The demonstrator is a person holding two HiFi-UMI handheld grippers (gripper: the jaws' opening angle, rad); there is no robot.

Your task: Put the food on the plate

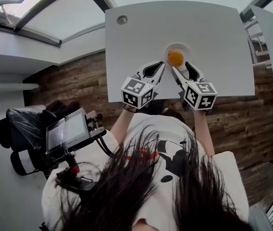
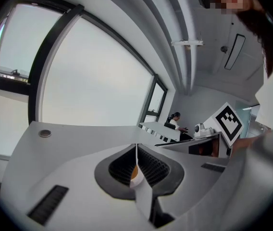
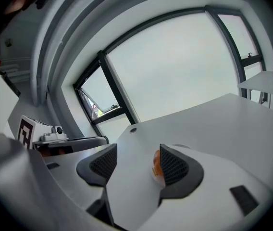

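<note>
orange food on white plate, both grippers at the near rim

item: round orange piece of food (image 1: 175, 57). from above it reads as a ball. no long axis and no pointing end can be made out.

location: middle of the small round white plate (image 1: 167, 51), and the only thing in it. the plate lies flat on the flat white table (image 1: 213, 37), right of the table's middle and nearer the person's edge than the far one.

visibility: in the right gripper view only a slice of the orange shows. the rest sits behind the jaw on that view's right, and whether that pad touches it cannot be told. in the left gripper view only a thin crescent of orange over a strip of white shows, low in the slit between the jaws. the food's surface detail is too small to tell.

left gripper (image 2: 136, 160): jaws drawn together, a hairline slit between the ribbed pads. the tips are at the plate's near left rim, and whether they pinch it cannot be told.

right gripper (image 3: 138, 163): jaws partway apart, bare table between them, nothing clamped. the tips are at the plate's near rim.

also: round metal grommet (image 1: 122, 19) near the table's far left corner, well apart from the plate.
</note>
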